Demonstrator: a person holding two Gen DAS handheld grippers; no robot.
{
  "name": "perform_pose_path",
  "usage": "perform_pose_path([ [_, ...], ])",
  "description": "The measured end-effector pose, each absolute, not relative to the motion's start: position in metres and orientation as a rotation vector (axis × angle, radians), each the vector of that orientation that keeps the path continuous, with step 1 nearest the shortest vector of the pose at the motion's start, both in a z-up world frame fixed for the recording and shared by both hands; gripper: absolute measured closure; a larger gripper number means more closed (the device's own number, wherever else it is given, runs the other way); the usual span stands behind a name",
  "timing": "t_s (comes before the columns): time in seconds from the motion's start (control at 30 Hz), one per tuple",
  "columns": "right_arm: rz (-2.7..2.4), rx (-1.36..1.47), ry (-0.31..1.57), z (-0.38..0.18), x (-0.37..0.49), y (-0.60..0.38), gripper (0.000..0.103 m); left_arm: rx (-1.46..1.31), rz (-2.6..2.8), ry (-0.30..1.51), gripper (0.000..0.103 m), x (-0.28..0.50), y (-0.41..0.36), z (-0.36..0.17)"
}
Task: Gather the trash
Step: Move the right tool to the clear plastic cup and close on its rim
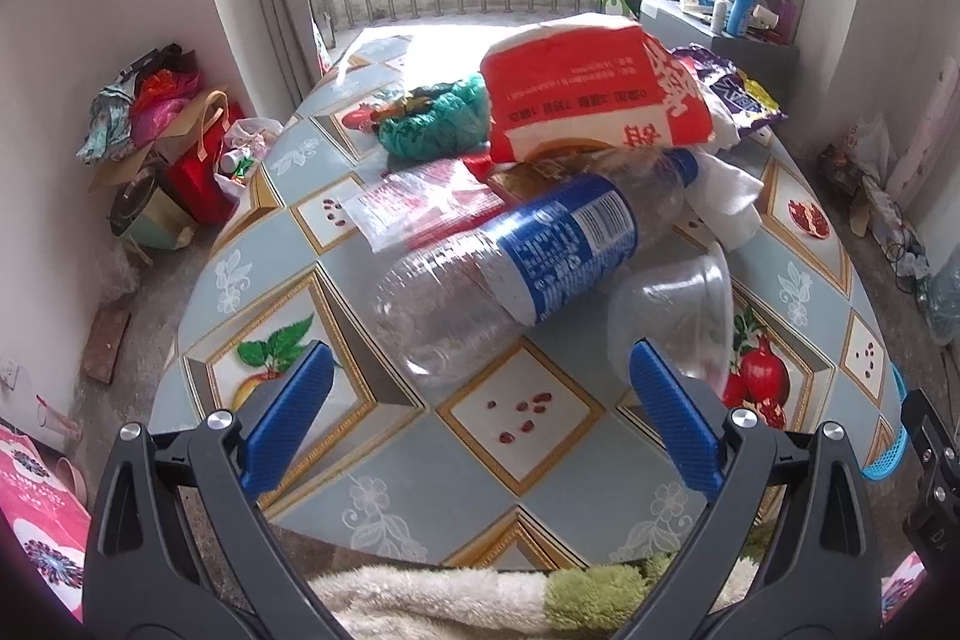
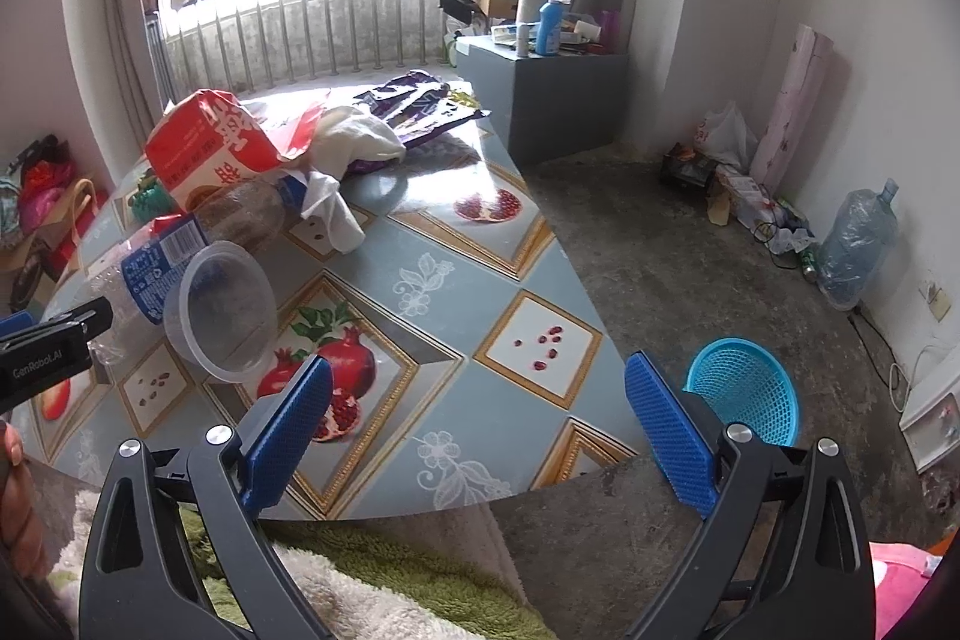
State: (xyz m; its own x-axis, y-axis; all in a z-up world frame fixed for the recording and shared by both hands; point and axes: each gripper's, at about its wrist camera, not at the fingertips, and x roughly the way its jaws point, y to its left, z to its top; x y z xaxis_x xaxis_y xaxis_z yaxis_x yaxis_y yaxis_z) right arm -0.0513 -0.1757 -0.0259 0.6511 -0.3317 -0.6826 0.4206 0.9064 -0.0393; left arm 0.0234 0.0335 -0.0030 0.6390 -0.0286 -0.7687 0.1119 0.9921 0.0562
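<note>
Trash pile sits mid-table on the round table (image 1: 540, 460) with the fruit-print cloth.

Clear plastic bottle (image 1: 510, 262) with blue label: lies on its side, looks empty. Long axis runs diagonal in the left wrist view, base toward the camera at lower left, blue-capped neck pointing up-right into the pile under the carton. Base is just ahead of the left gripper (image 1: 480, 394), not touching it.

Clear plastic tub (image 1: 678, 316): tipped on its side just right of the bottle, touching it. In the right wrist view its open mouth (image 2: 225, 310) faces the camera; nothing visible inside.

Red-and-white carton (image 1: 594, 94): on top of the pile, tilted, resting over the bottle's neck end. Contents not visible.

Around it: clear wrapper with red print (image 1: 420, 202) left of the bottle, crumpled green bag (image 1: 444, 118) behind that, white crumpled tissue (image 1: 720, 184) right of the neck, purple snack bag (image 1: 732, 88) at the far right edge.

Blue mesh basket (image 2: 744, 388): on the floor off the table's right edge, upright. Can't tell if anything is in it.

Left gripper: jaws spread wide, holding nothing, low over the near table edge. Right gripper (image 2: 480, 394): also spread, holding nothing, over the table's right edge, basket just behind its right finger.
</note>
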Motion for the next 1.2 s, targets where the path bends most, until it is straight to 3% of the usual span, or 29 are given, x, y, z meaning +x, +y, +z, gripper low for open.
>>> perform_pose_path([
  [0.37,-0.328,0.177,0.714,-0.020,-0.022,-0.171,0.018,0.083,-0.110,0.771,0.008,0.047,0.057,0.008],
  [0.67,-0.275,0.211,0.686,-0.015,0.008,-0.176,0.037,0.093,-0.276,0.644,0.008,0.067,0.048,0.021],
  [1.07,-0.009,0.346,0.748,-0.032,0.025,-0.158,0.055,0.047,-0.324,0.688,0.009,0.085,0.072,0.009],
  [1.2,0.074,0.380,0.767,-0.036,0.029,-0.149,0.056,0.034,-0.323,0.738,0.033,0.095,0.084,0.001],
])
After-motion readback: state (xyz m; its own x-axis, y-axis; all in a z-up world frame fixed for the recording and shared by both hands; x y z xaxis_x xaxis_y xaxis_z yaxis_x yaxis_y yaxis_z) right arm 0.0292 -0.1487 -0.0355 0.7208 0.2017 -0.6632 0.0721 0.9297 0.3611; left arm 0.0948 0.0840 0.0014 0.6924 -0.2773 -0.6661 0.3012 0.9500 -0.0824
